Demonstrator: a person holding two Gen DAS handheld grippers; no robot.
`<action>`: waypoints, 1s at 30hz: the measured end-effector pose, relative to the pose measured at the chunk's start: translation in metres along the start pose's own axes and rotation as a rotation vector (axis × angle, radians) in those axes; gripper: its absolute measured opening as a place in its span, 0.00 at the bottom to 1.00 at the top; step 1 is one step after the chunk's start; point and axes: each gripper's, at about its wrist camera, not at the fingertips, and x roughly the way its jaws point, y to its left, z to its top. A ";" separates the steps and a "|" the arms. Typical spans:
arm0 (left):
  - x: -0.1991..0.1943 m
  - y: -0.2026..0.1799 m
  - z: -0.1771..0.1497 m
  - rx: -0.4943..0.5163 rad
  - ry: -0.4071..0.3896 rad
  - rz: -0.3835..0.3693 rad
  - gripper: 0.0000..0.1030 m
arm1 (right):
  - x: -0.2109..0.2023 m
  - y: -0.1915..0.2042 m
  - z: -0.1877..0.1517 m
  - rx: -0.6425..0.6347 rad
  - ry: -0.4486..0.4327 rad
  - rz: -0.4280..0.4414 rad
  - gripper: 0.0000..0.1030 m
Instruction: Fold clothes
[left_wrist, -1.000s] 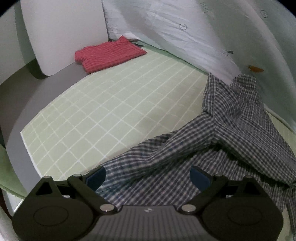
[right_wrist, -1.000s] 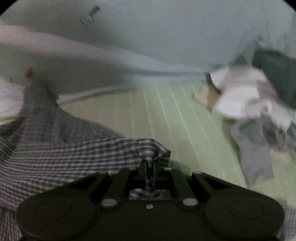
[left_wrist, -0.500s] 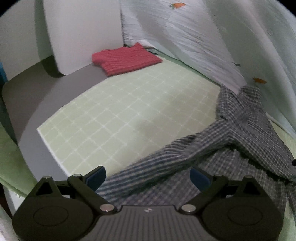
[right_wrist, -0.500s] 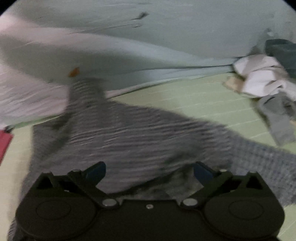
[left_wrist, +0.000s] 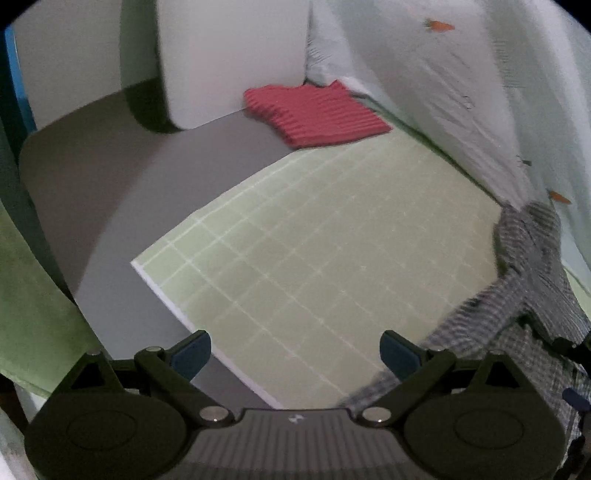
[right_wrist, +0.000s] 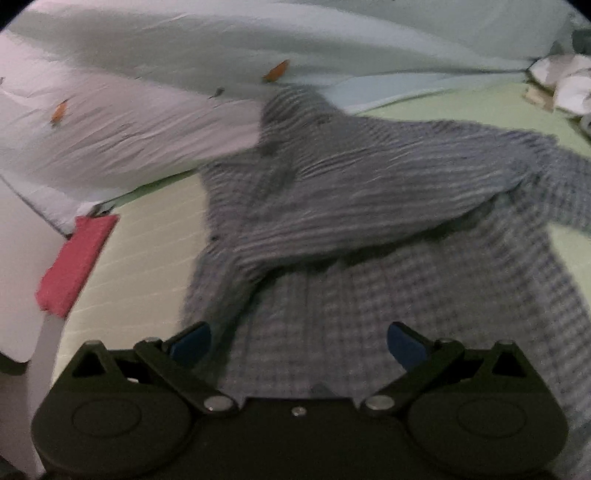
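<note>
A blue-and-white checked shirt (right_wrist: 369, 229) lies partly folded on the green grid mat (left_wrist: 314, 240), one sleeve laid across its body. In the left wrist view the shirt (left_wrist: 524, 306) sits at the right edge. My left gripper (left_wrist: 295, 350) is open and empty above the mat's near corner, left of the shirt. My right gripper (right_wrist: 299, 343) is open and empty just above the shirt's lower part. A folded red garment (left_wrist: 314, 114) lies at the mat's far corner; it also shows in the right wrist view (right_wrist: 77, 266).
A white board (left_wrist: 229, 55) leans behind the red garment. A pale sheet with small orange prints (right_wrist: 129, 122) drapes along the far side. A pile of other clothes (right_wrist: 565, 85) lies at the far right. Grey tabletop (left_wrist: 110, 184) surrounds the mat.
My right gripper opened and let go of the shirt, then swung left over it. My left gripper moved left, off the shirt, so the shirt now sits at its right.
</note>
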 end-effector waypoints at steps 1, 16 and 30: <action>0.005 0.009 0.005 -0.002 0.011 0.000 0.95 | 0.000 0.009 -0.007 0.008 0.003 0.013 1.00; 0.056 0.039 0.050 0.216 0.114 -0.069 0.95 | 0.025 0.077 -0.089 0.159 0.105 0.095 0.73; 0.072 0.018 0.042 0.382 0.158 -0.123 0.95 | 0.039 0.098 -0.126 0.130 0.195 0.162 0.37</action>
